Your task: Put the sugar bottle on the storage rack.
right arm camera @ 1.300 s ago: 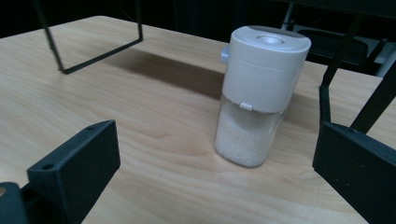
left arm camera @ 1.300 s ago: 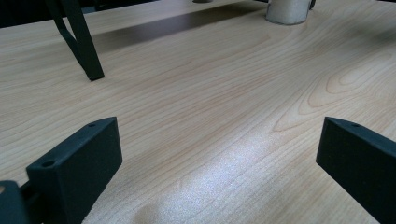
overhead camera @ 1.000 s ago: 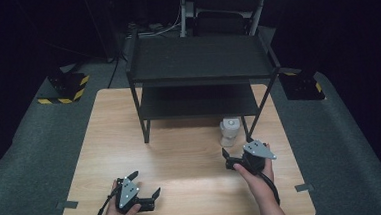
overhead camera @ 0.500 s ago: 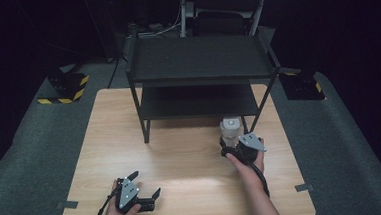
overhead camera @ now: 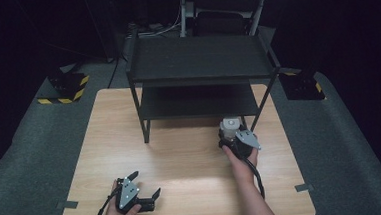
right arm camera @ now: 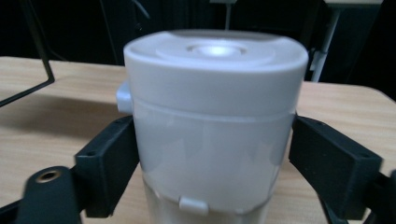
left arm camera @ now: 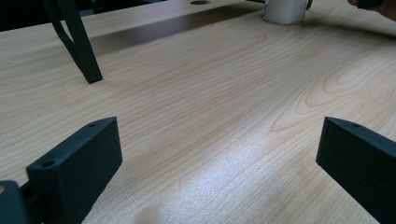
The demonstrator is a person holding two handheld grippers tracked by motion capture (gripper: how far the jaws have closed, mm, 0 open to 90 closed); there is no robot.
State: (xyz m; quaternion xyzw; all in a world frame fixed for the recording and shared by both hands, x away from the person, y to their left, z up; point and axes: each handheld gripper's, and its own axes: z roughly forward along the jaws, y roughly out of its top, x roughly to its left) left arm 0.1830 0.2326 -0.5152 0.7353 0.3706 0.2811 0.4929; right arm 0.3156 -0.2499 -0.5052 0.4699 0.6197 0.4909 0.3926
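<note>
A white lidded container stands upright on the wooden table, just in front of the black shelf rack's right front leg. My right gripper reaches it from the near side. In the right gripper view the container sits between the jaws, and both black jaws of the right gripper press its sides. My left gripper rests low at the table's near left, jaws spread wide. In the left gripper view the left gripper has bare wood between its jaws and the container stands far off.
The two-level black rack covers the back half of the table; its left front leg stands ahead of the left gripper. Grey carpet surrounds the table, with black-and-yellow striped blocks on the floor at the left.
The right hand has moved forward to the white container and its jaws now enclose it. The left gripper has stayed put.
</note>
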